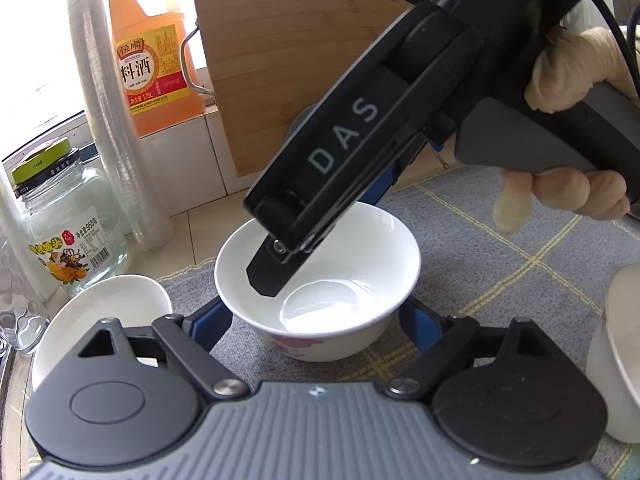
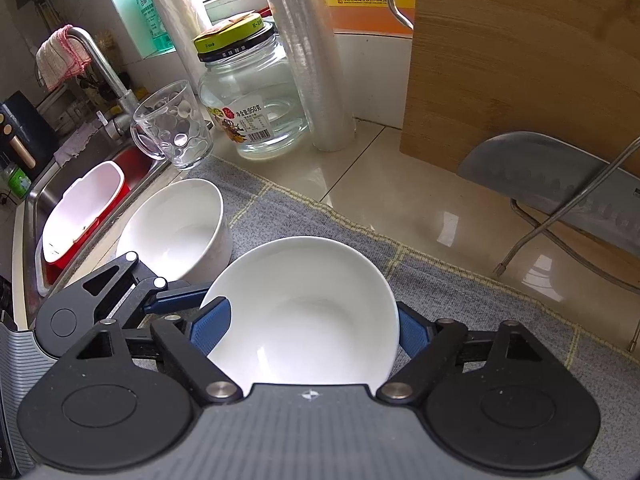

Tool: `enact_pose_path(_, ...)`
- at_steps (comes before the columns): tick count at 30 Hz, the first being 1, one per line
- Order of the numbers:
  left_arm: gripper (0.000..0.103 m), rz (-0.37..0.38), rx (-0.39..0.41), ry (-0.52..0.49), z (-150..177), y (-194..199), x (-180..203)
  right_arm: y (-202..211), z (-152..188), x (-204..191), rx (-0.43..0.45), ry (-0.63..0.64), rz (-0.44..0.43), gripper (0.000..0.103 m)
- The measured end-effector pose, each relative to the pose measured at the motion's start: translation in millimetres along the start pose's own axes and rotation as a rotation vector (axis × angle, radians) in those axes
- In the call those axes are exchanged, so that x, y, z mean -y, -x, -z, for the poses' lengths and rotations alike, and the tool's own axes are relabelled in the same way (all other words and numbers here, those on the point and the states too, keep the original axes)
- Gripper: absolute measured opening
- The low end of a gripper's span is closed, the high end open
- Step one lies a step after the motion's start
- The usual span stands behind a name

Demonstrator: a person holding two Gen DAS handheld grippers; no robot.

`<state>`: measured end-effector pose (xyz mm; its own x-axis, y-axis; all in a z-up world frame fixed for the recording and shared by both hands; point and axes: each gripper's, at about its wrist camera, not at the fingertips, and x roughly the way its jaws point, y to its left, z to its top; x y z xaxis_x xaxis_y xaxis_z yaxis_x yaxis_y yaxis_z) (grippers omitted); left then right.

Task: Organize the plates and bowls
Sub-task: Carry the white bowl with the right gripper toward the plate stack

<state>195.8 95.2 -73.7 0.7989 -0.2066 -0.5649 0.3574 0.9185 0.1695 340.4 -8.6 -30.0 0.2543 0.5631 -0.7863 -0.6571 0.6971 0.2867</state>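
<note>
cutting board [image 1: 288, 60]: largest item; leans upright against the back wall, off the work area.
mat [image 1: 500, 248]: grey checked cloth over the counter. Probably there to cushion the crockery and stop it sliding.
sink [image 2: 48, 192]: shows only in the right wrist view, with a red-and-white tub in it.
right gripper [image 2: 312, 326]: comes down steeply onto the flowered bowl [image 1: 360, 256]. One finger reaches inside the rim, the other sits outside the wall. Cannot tell whether the pads are pressing.
gloved hand [image 1: 568, 72]: wrapped round the right gripper's handle; only the left wrist view shows it.
left gripper [image 1: 316, 320]: jaws spread, not grasping. Pads flank the bowl low on either side, with no clear press. Judged: steadying or about to take the bowl.
flowered bowl: the task item. Rests on the mat between both grippers. The pink pattern is visible only from the left wrist.
second bowl [image 2: 176, 228]: plain white, just beside the flowered bowl on the sink side. Judged the likely stacking partner.
white vessel [image 1: 616, 352]: cut off by the frame edge; type unclear.
</note>
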Motion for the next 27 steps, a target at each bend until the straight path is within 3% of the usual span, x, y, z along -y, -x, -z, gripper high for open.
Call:
enact_pose_path(14,0.09,0.012,-0.019,-0.015,-3,6,-1,3,0,-7,-0.014,-0.009,0.006,0.09)
enact_pose_path(27,0.09,0.03,-0.015,-0.049,-15,42,7,33,9,-24,0.008,-0.009,-0.004,0.09)
